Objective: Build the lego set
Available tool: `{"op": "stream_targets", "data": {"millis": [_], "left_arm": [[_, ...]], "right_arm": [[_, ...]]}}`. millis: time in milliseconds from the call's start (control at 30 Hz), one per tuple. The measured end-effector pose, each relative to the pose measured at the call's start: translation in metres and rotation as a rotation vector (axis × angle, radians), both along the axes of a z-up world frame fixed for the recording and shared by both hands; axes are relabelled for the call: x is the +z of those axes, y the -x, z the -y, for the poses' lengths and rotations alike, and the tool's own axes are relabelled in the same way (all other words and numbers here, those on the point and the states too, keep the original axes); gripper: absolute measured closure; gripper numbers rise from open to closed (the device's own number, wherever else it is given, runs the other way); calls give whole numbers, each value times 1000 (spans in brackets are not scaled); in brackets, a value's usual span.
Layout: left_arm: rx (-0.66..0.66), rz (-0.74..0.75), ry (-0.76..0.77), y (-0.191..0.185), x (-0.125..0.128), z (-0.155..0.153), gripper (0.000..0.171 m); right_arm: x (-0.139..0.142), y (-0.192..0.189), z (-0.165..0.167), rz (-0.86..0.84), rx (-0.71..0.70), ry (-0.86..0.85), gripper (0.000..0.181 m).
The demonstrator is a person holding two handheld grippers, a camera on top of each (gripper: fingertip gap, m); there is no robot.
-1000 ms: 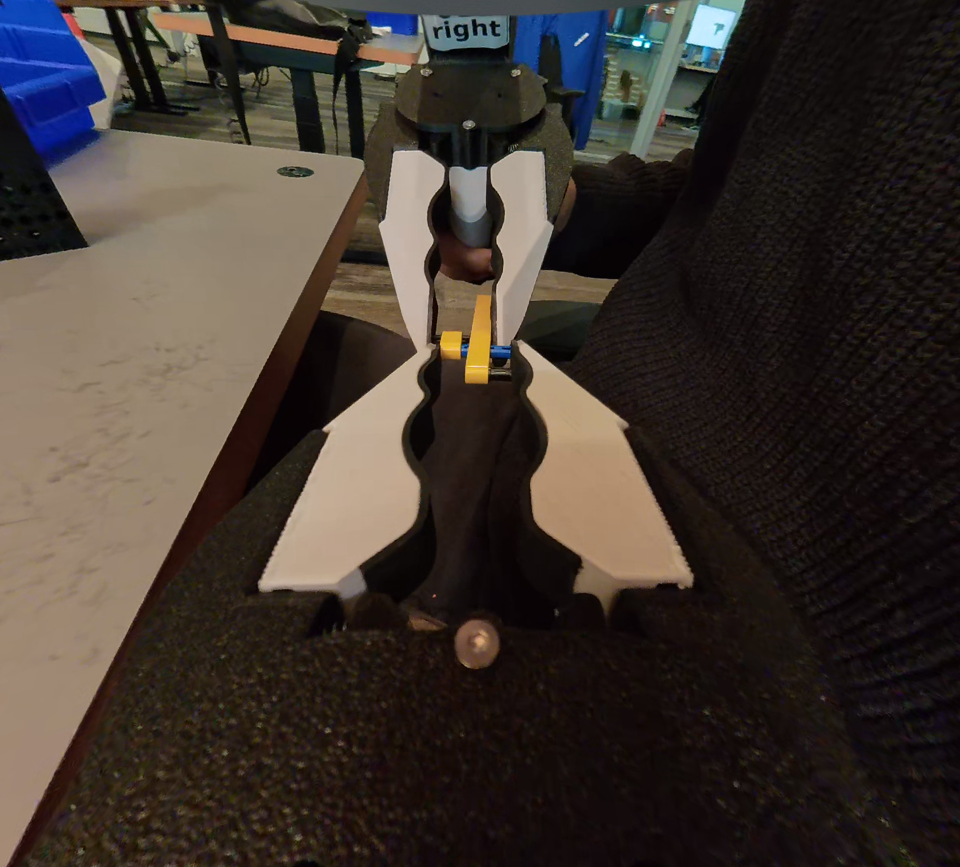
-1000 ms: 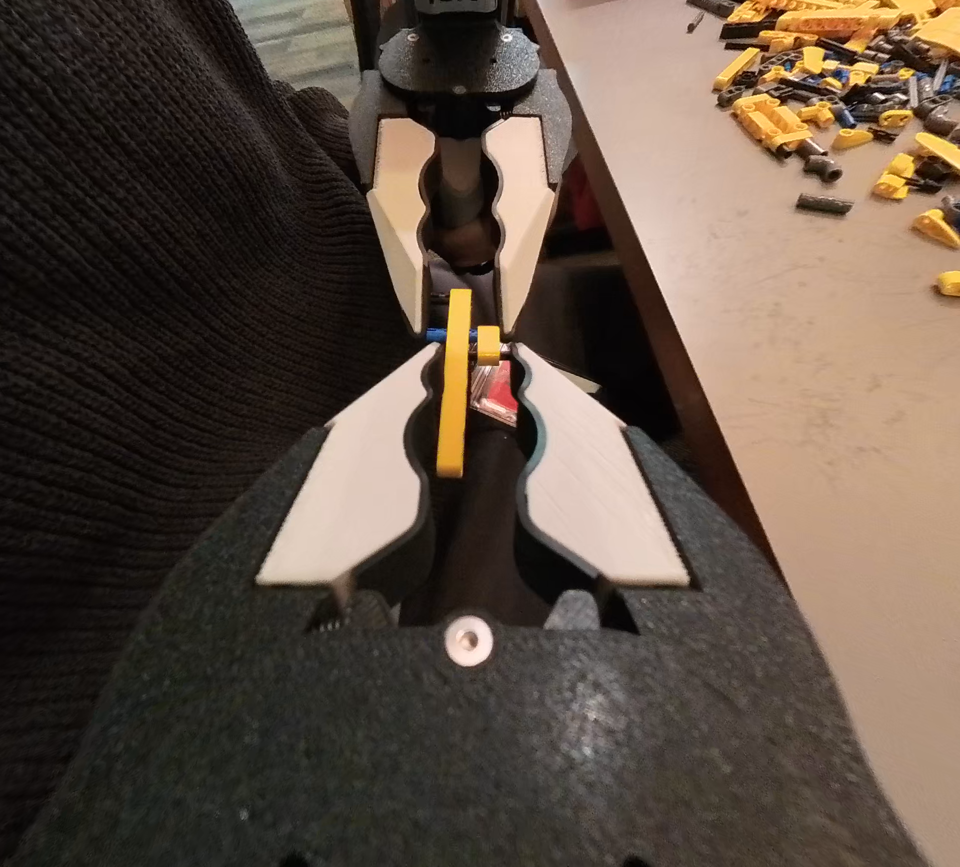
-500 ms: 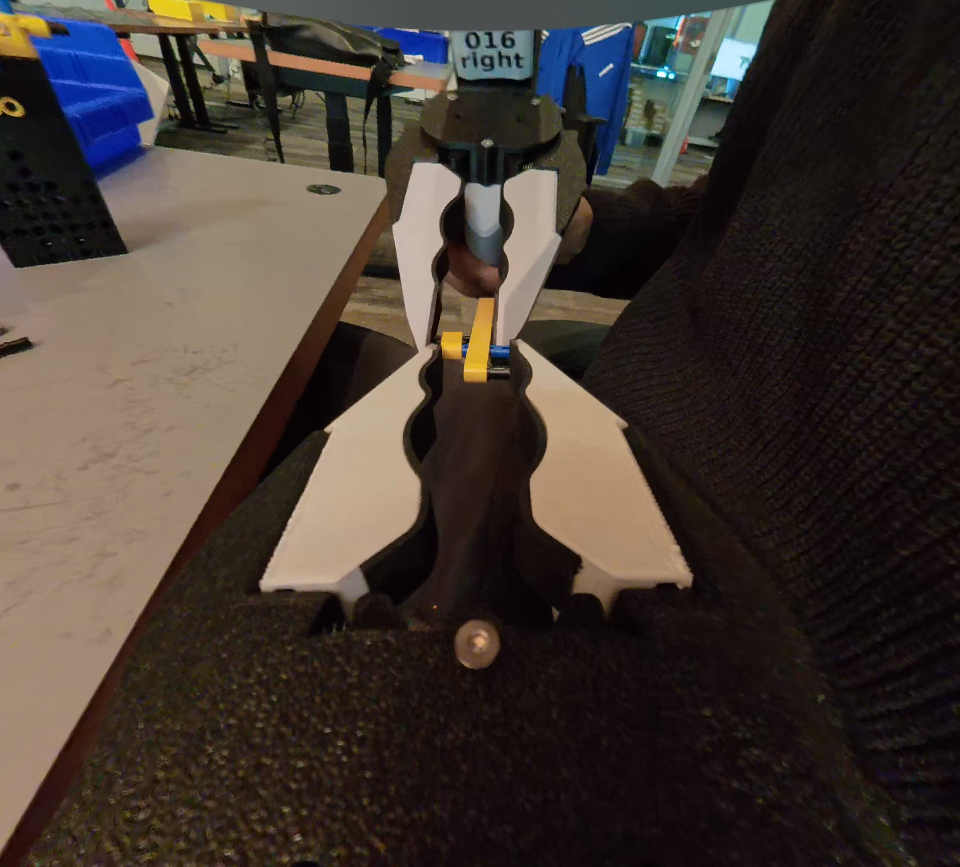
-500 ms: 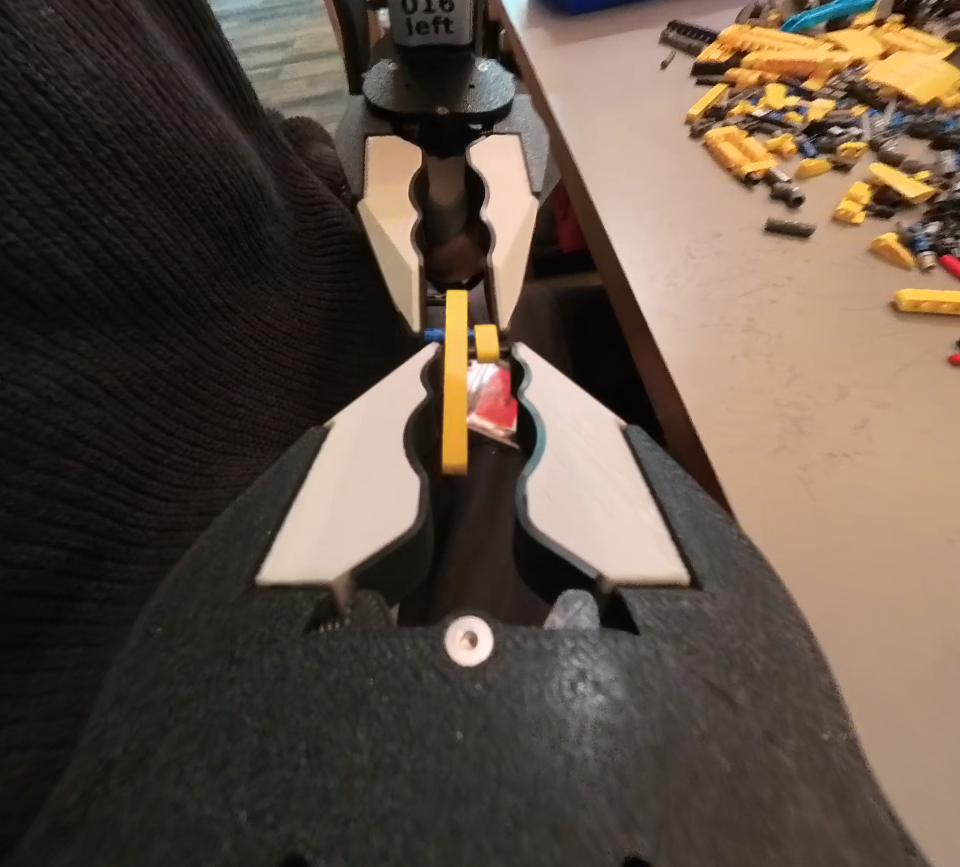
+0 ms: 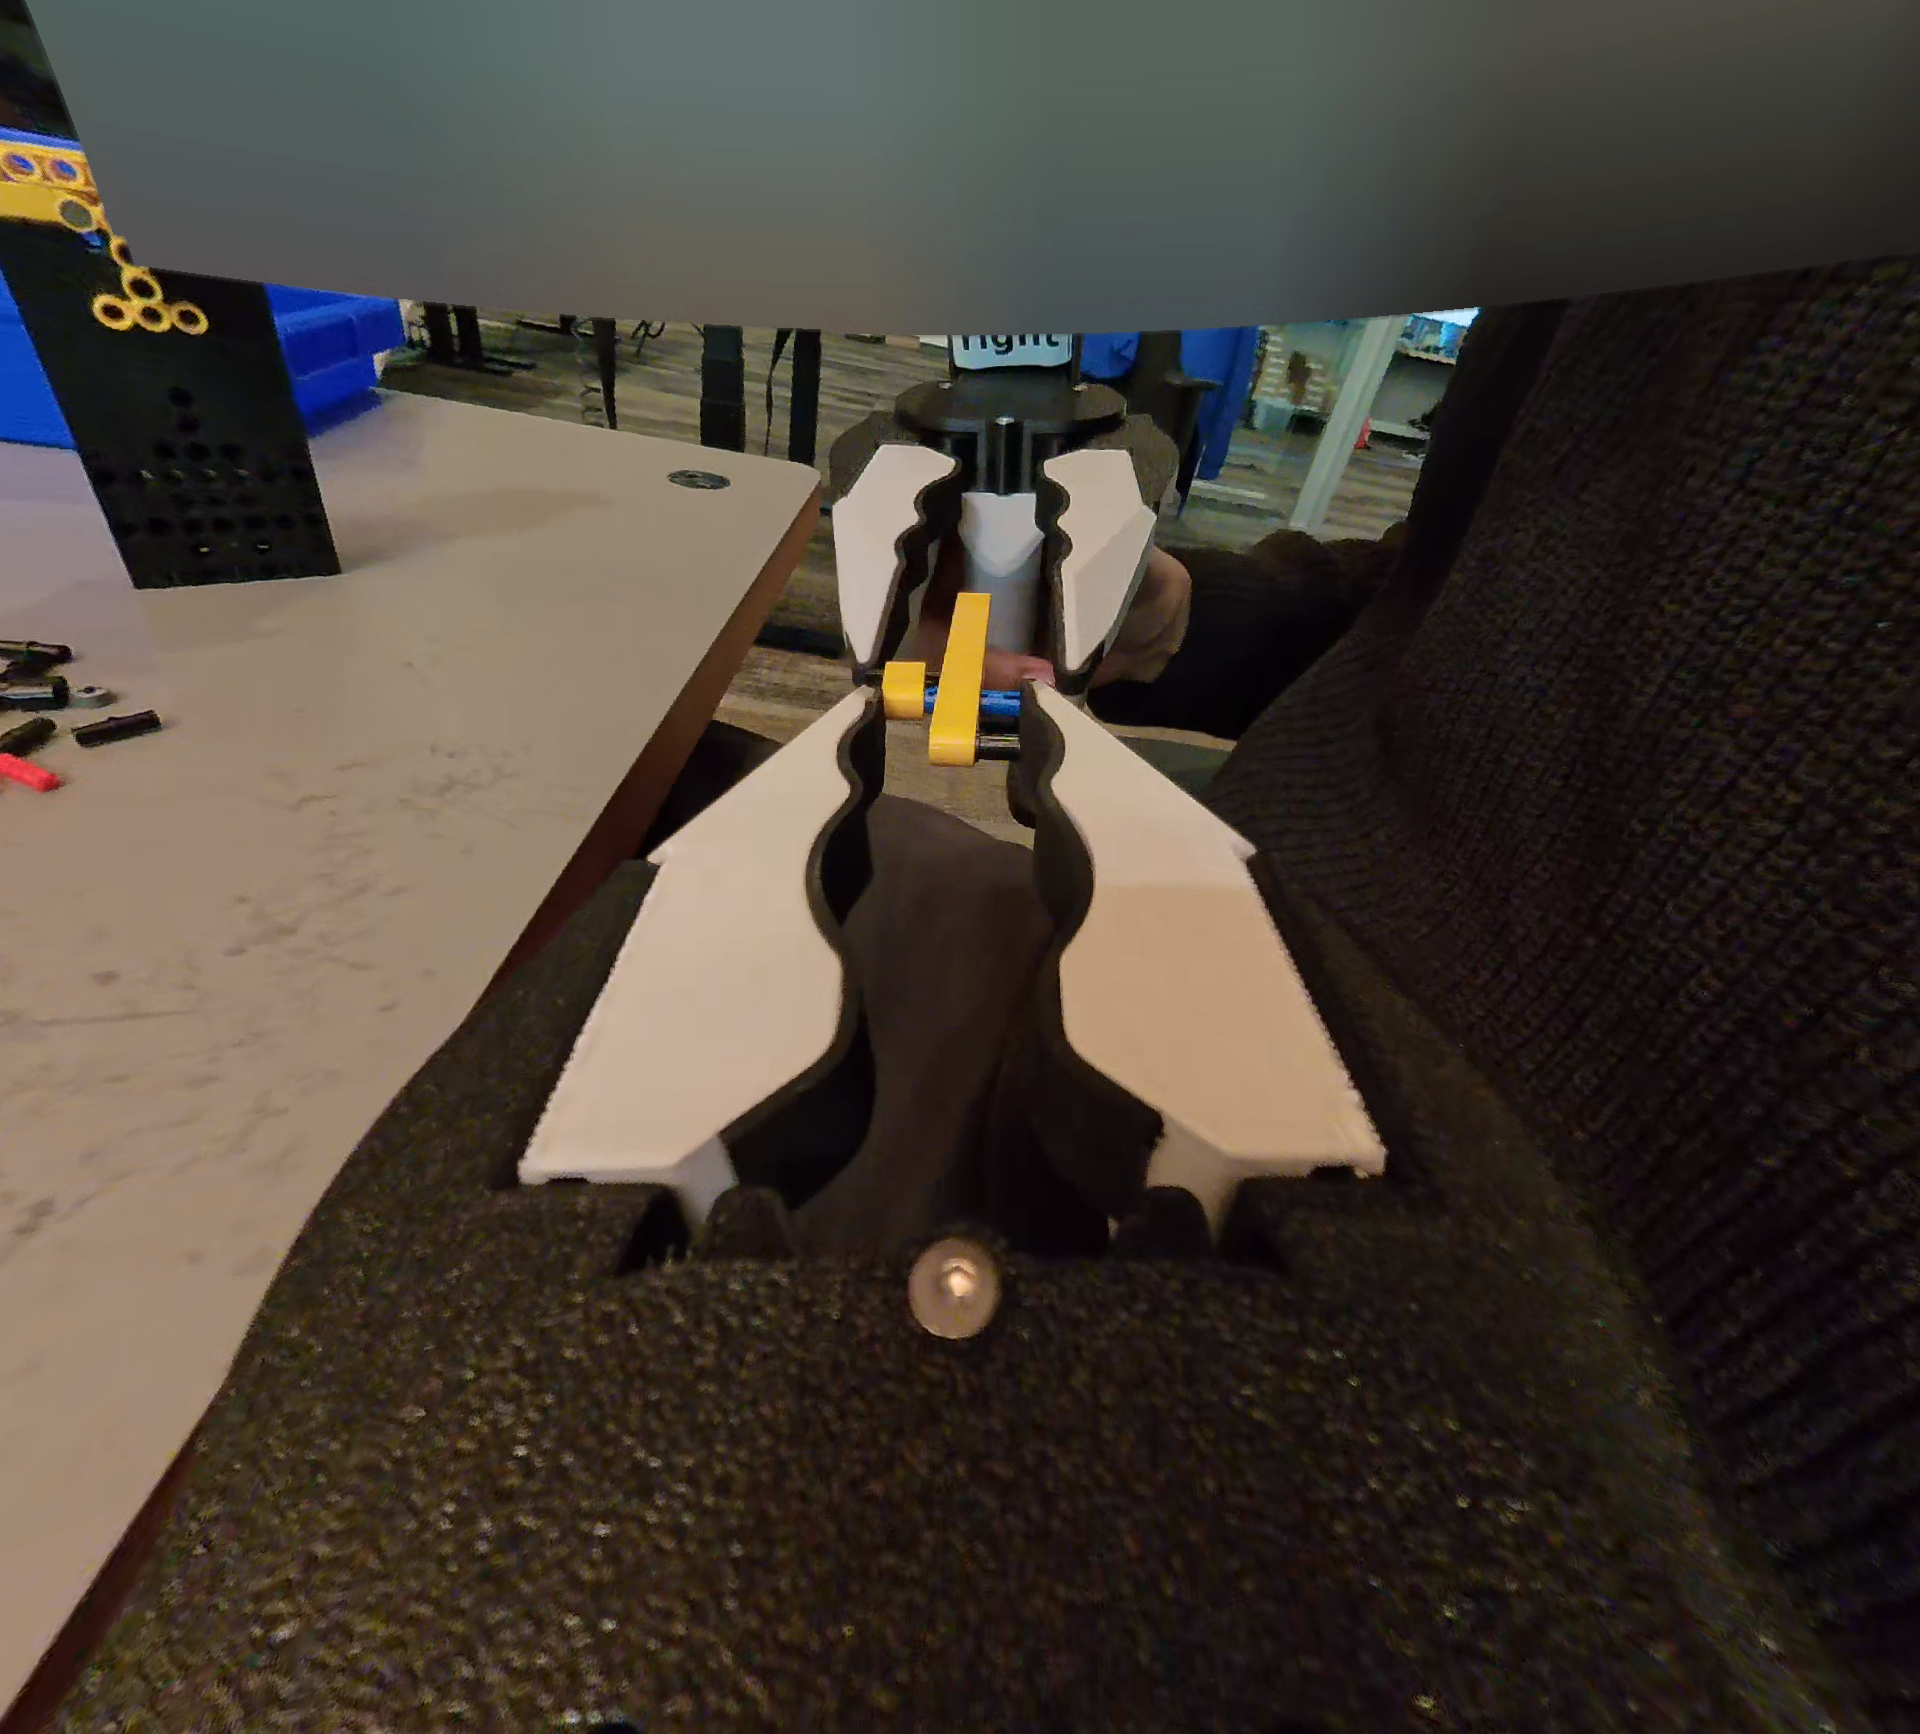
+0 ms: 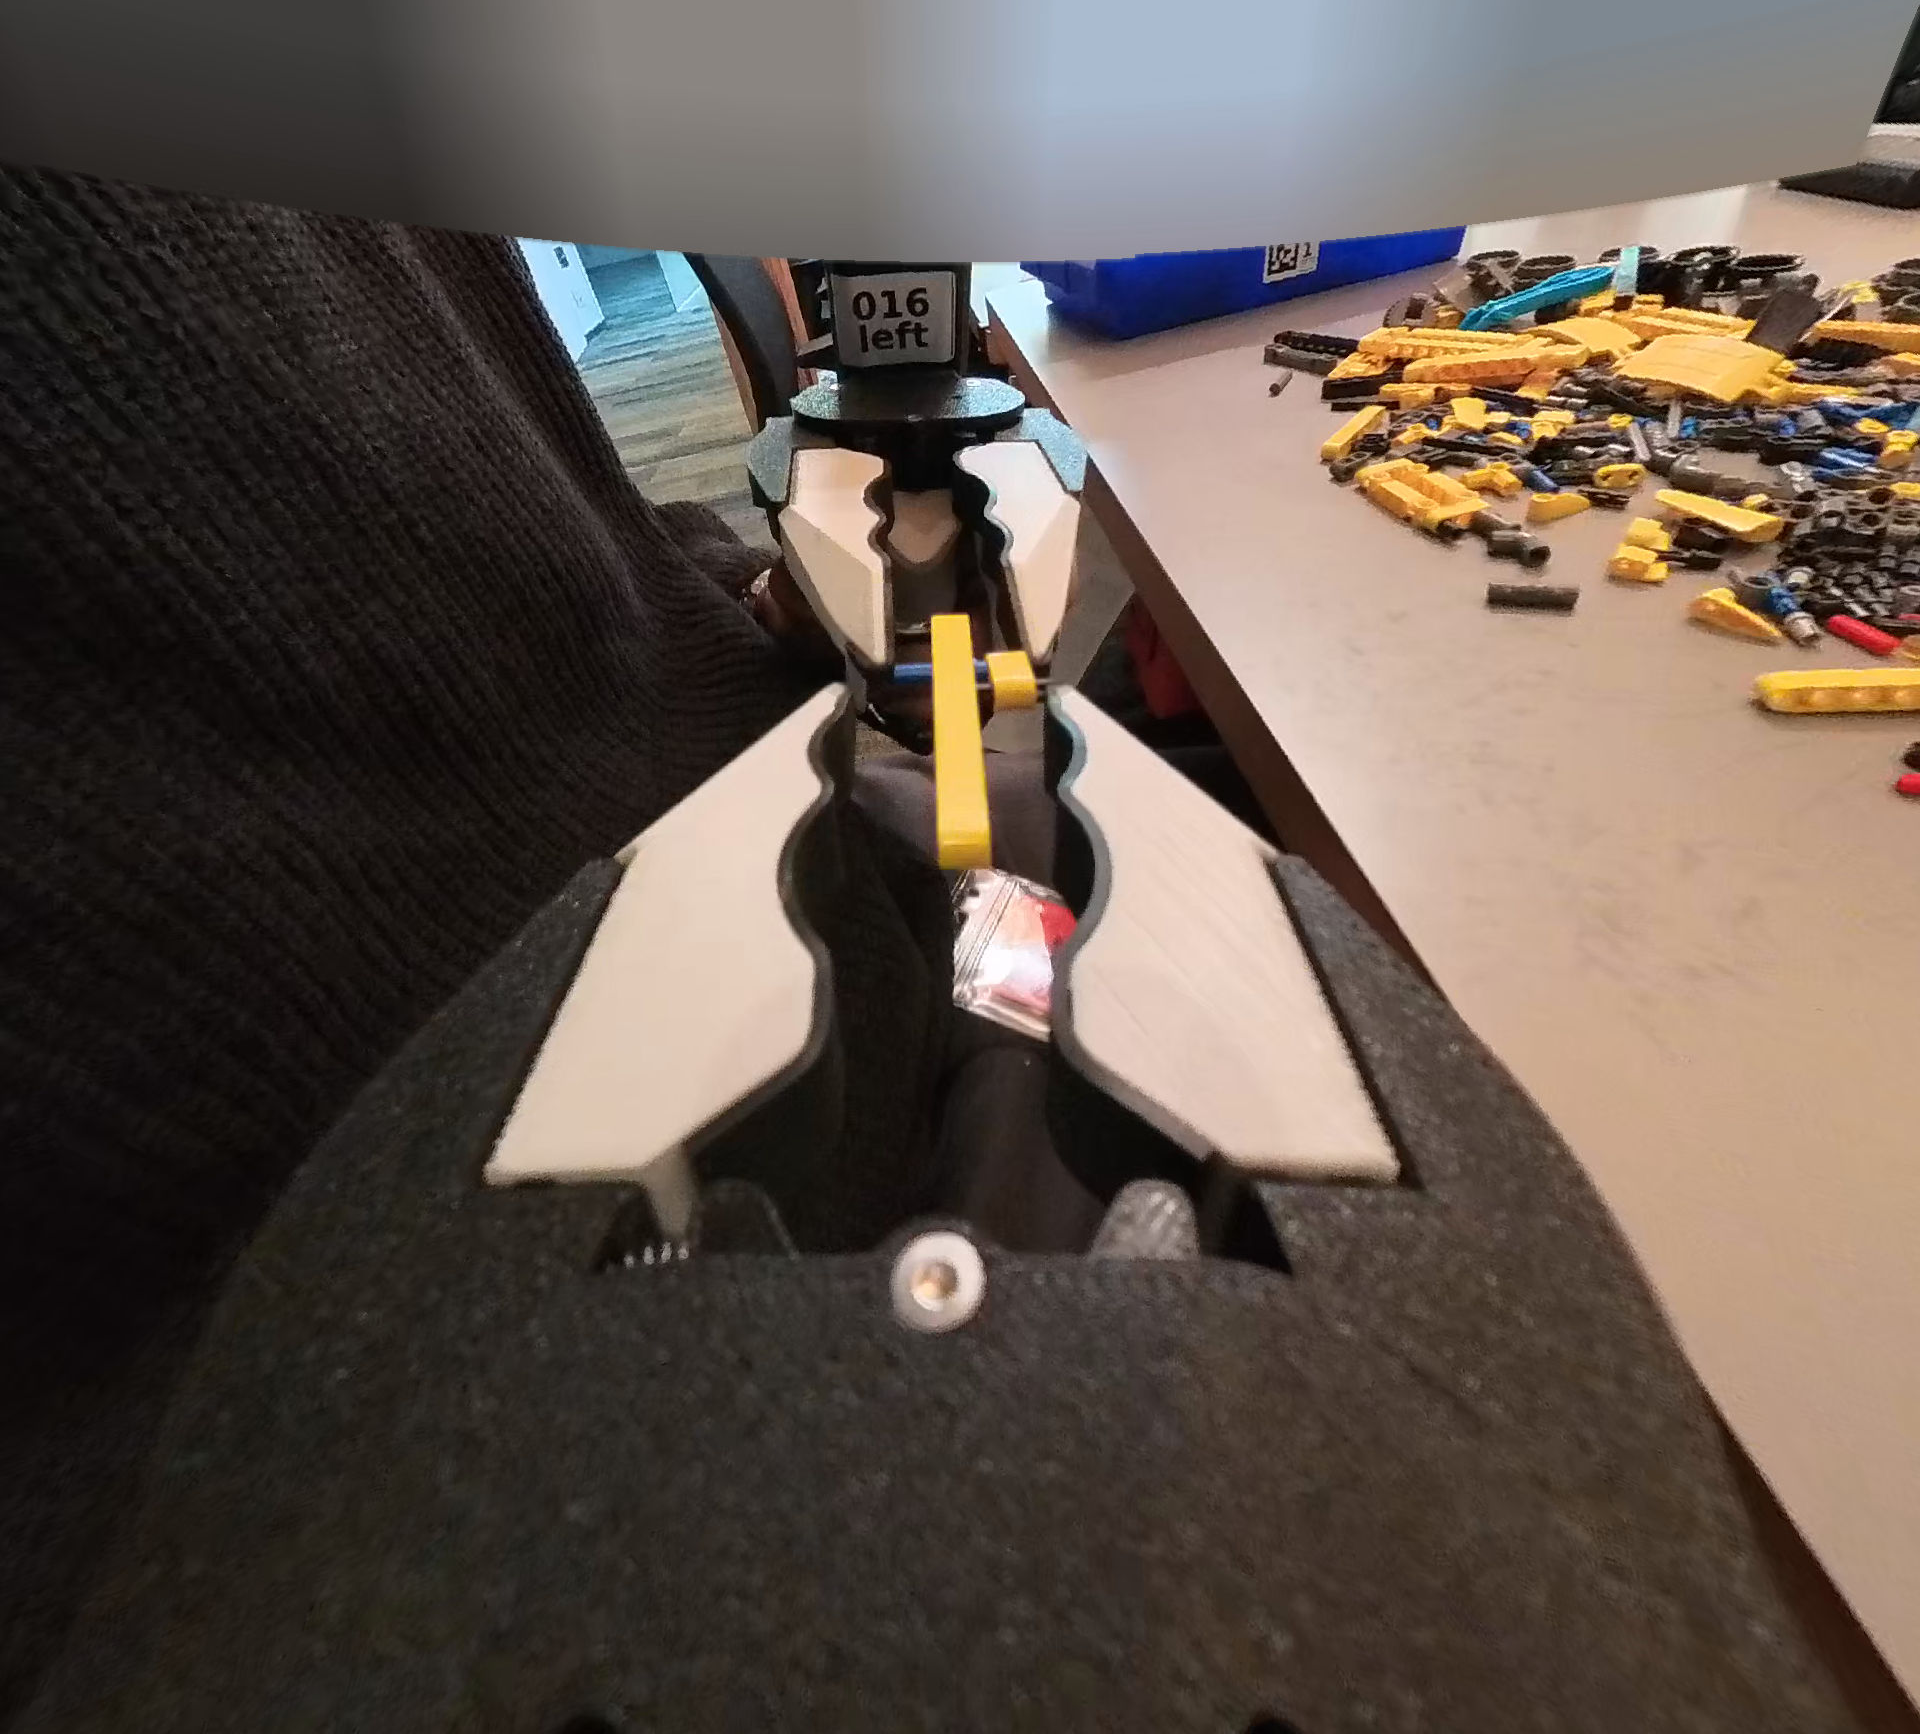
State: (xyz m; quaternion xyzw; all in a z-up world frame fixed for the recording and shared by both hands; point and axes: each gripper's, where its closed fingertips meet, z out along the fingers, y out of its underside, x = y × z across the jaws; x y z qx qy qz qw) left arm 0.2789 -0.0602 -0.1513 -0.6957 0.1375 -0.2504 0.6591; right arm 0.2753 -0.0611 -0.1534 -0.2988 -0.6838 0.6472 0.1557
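Observation:
A small assembly hangs between my two grippers, which face each other tip to tip beside the table edge. It is a long yellow beam (image 5: 961, 676) (image 6: 958, 770) on a blue pin (image 5: 1000, 702) (image 6: 912, 673) with a short yellow bush (image 5: 904, 689) (image 6: 1010, 682). My left gripper (image 5: 948, 697) (image 6: 956, 661) is shut across the pin's ends. My right gripper (image 6: 954, 702) (image 5: 971, 674) stands around the assembly with its jaws wider than it, apparently not touching. The beam points toward the right gripper.
A grey table (image 5: 364, 853) (image 6: 1507, 957) runs alongside. It bears a pile of yellow and black pieces (image 6: 1662, 437), a black perforated block (image 5: 197, 437) and blue bins (image 6: 1247, 282). A person's dark knit sweater (image 5: 1610, 853) is close. A clear bag of red parts (image 6: 1013, 946) lies below. Only a small space, under 4 cm, lies between the two pairs of fingers.
My right gripper's jaws have spread wider around the assembly. Both grippers have tilted, so more of the table and its pieces shows. The left gripper's hold is unchanged.

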Motion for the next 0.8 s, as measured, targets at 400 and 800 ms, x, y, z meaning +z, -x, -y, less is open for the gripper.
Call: {"op": "stream_targets", "data": {"millis": [400, 800], "left_arm": [[-3, 31, -19, -3, 4, -1, 147], [-14, 43, -8, -4, 1, -3, 147]], "right_arm": [[0, 2, -5, -18, -22, -19, 161], [-2, 1, -6, -12, -57, -41, 163]]}}
